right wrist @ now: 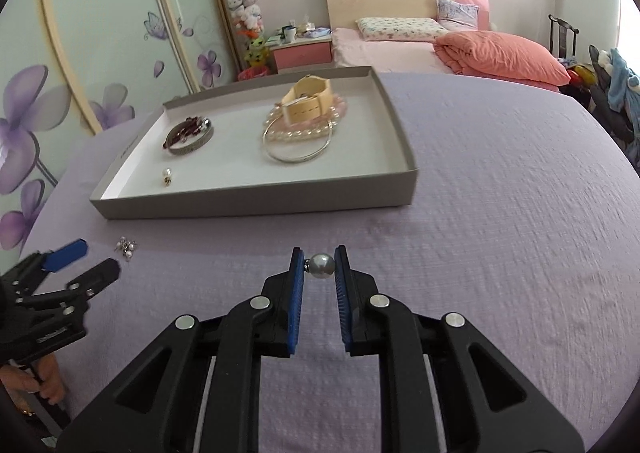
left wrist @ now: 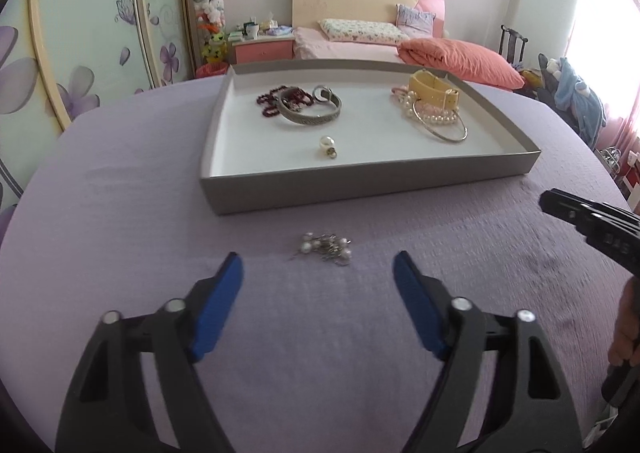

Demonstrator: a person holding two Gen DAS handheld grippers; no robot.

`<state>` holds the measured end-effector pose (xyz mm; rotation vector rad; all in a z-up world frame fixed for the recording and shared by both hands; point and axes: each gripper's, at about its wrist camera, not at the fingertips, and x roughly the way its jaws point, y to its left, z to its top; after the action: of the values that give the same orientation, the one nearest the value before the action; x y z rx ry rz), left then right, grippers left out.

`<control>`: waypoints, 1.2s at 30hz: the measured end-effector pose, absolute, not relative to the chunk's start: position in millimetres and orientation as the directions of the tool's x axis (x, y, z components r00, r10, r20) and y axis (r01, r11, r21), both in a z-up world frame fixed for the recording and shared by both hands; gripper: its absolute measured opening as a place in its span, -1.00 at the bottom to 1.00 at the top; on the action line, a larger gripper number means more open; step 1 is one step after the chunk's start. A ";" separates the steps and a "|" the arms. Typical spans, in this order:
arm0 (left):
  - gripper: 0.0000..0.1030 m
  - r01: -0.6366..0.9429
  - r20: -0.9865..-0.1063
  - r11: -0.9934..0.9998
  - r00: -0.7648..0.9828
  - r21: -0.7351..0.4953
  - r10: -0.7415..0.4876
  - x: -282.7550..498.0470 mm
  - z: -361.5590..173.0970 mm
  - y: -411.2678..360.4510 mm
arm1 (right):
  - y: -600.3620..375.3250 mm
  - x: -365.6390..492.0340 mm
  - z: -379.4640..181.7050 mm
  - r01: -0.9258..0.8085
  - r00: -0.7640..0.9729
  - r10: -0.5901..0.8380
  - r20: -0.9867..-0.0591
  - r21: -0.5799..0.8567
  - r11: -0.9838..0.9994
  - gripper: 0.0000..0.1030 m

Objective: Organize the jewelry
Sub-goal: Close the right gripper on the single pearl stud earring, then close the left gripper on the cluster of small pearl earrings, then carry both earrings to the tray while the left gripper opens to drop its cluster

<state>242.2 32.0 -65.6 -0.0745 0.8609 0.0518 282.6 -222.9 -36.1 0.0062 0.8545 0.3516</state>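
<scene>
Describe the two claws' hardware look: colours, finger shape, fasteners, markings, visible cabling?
Both match. The left claw and right claw have matte black linkage fingers with triangular cut-outs, round silver pivot pins and flat blue ribbed pads. Seen from the side, the right claw's black body carries faint moulded characters, too blurred to read. No cables or sleeves are visible.

A shallow grey tray [left wrist: 360,189] with a white floor sits on the lilac cloth. Toward its far left lies a wide silver bangle [left wrist: 310,111] over dark red beads [left wrist: 269,101]; toward its far right a cream watch [left wrist: 434,89] rests on pearl strands [left wrist: 430,115] and a thin silver hoop [left wrist: 442,129]. A lone pearl earring [left wrist: 328,147] lies near the tray's front wall. A small cluster of pearl earrings [left wrist: 326,249] lies on the cloth, before that wall. A grey pearl [right wrist: 322,265] is pinched between blue pads
</scene>
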 end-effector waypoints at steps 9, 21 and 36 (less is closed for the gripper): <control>-0.01 -0.089 -0.784 0.996 0.619 -0.029 0.033 260.7 -72.5 23.0 | -230.6 285.9 -39.3 -0.303 0.593 0.331 -0.734 0.177 0.936 -0.69; -0.80 -0.096 -0.783 0.995 0.621 -0.018 0.046 268.1 -72.4 18.2 | -230.4 284.2 -40.7 -0.314 0.580 0.359 -0.731 0.206 0.927 -0.69; -0.84 -0.059 -0.760 0.996 0.649 -0.064 -0.010 241.4 -58.6 29.3 | -221.2 273.5 -28.4 -0.350 0.586 0.392 -0.709 0.214 0.912 -0.69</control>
<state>241.4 29.3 -58.6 -0.0856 0.8640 0.0282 273.5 -221.2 -28.4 0.0536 0.8392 0.4329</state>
